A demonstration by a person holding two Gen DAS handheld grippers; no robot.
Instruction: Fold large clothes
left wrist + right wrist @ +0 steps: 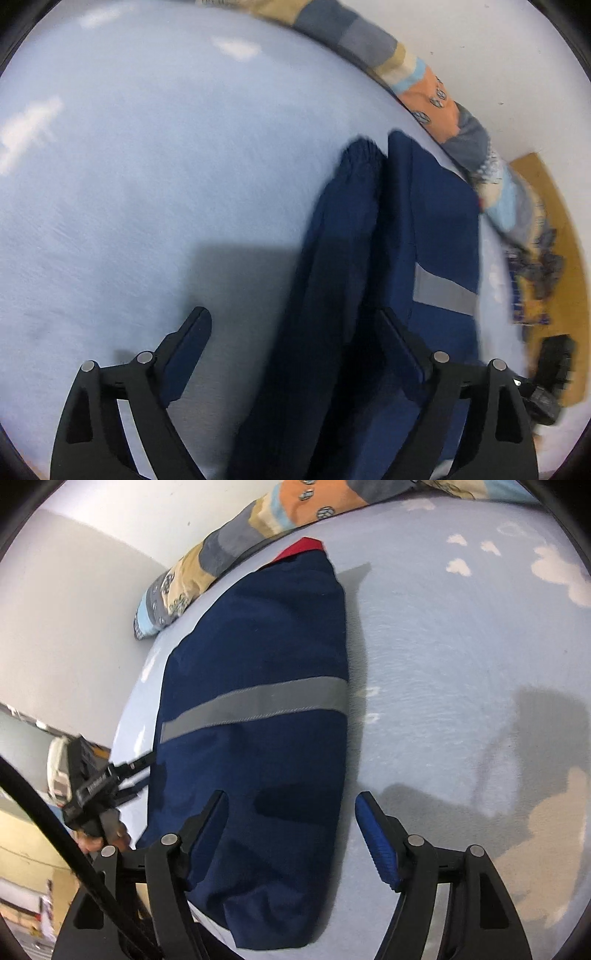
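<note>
— What carries everything here?
— A bed (461, 664) with a pale blue sheet printed with white clouds.
— And lying on it?
— A folded navy garment (266, 709) with a grey reflective band across it and a bit of red at its far end. Along the bed's far edge, against the white wall, lies a patchwork quilt (229, 542) in orange, tan, grey and light blue.

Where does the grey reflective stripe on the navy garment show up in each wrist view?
Left wrist: grey stripe sits right of centre, slanting down to the right, just above the right-hand finger.
Right wrist: grey stripe crosses the middle of the navy garment, left of centre.
Shared landmark: the patterned quilt along the wall.
</note>
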